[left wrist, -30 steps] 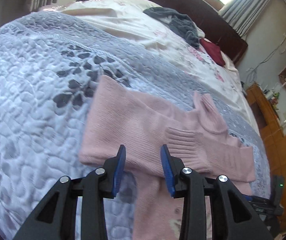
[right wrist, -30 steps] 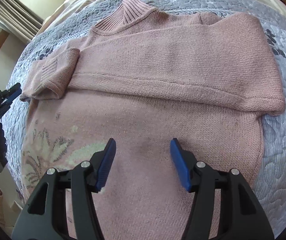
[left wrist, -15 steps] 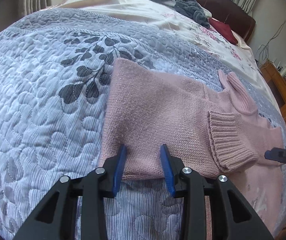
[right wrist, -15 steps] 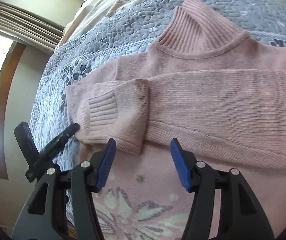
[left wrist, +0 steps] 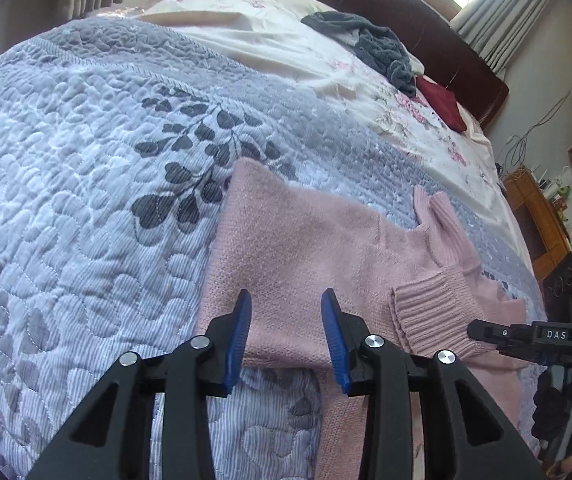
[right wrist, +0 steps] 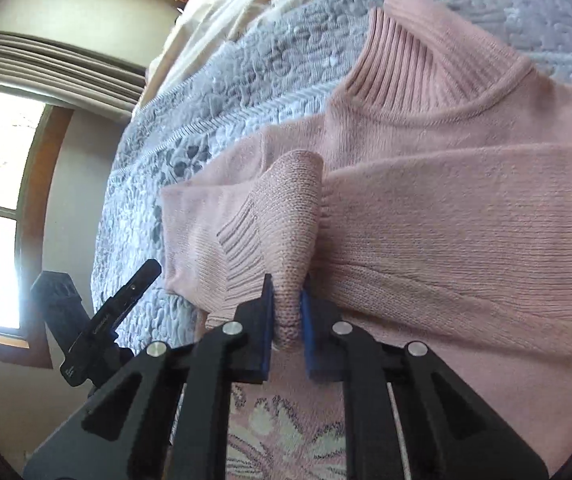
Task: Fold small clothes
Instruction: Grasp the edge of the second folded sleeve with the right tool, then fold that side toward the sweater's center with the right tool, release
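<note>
Pink sweater [right wrist: 466, 216] lies flat on the quilted bed [left wrist: 86, 168], one sleeve across its chest. My right gripper [right wrist: 286, 312] pinches the sleeve cuff [right wrist: 282, 240]; my left gripper [left wrist: 286, 332] hovers open-fingered, empty, over the shoulder edge. Sleeve-folding step; next, I judge, lay the cuff flat.

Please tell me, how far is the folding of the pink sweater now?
Done: the pink sweater lies flat on the grey quilt, and one sleeve is already folded across the chest. In hand: the right gripper is shut on the ribbed cuff of that sleeve, while the left gripper is open over the sweater's edge. Left: the body is not yet folded; its flower pattern lies uncovered.
</note>
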Demonstrator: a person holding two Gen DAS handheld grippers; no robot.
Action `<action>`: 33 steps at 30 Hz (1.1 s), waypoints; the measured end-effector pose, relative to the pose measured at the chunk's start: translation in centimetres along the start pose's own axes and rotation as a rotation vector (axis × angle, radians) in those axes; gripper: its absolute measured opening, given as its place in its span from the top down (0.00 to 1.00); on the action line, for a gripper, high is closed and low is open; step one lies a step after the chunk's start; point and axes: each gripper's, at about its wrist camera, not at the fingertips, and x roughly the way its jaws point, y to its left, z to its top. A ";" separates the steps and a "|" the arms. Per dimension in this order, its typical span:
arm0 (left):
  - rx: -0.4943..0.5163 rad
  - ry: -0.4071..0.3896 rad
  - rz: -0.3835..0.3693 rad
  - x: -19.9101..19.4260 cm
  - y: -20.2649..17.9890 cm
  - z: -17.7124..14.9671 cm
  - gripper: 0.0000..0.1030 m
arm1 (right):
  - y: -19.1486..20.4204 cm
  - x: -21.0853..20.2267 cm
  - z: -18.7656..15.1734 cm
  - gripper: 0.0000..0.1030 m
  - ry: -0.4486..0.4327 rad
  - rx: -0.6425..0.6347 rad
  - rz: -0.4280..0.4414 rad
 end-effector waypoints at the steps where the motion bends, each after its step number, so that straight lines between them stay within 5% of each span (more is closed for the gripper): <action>1: 0.008 -0.007 -0.015 -0.2 -0.7 0.2 0.65 | -0.1 -1.3 0.1 0.89 -0.024 -0.009 -0.005; 7: 0.115 0.026 -0.096 1.5 -6.8 0.1 0.65 | -2.6 -7.1 0.3 0.89 -0.108 -0.040 -0.089; 11: 0.180 0.096 -0.090 4.5 -10.0 -1.4 0.65 | -5.9 -7.5 0.3 0.89 -0.114 -0.002 -0.166; 15: 0.175 0.173 -0.043 7.5 -10.2 -2.8 0.65 | -8.8 -5.4 -0.3 0.89 -0.071 0.039 -0.215; 22: 0.150 0.195 -0.047 8.5 -8.9 -3.1 0.65 | -11.2 -3.2 -1.3 0.88 -0.044 0.069 -0.243; 27: 0.173 0.201 -0.029 8.9 -9.2 -3.3 0.65 | -10.0 -4.1 -1.3 0.80 -0.045 0.036 -0.290; 33: 0.151 0.188 -0.050 8.9 -8.6 -3.4 0.65 | -3.3 -5.4 -2.0 0.66 -0.097 -0.178 -0.358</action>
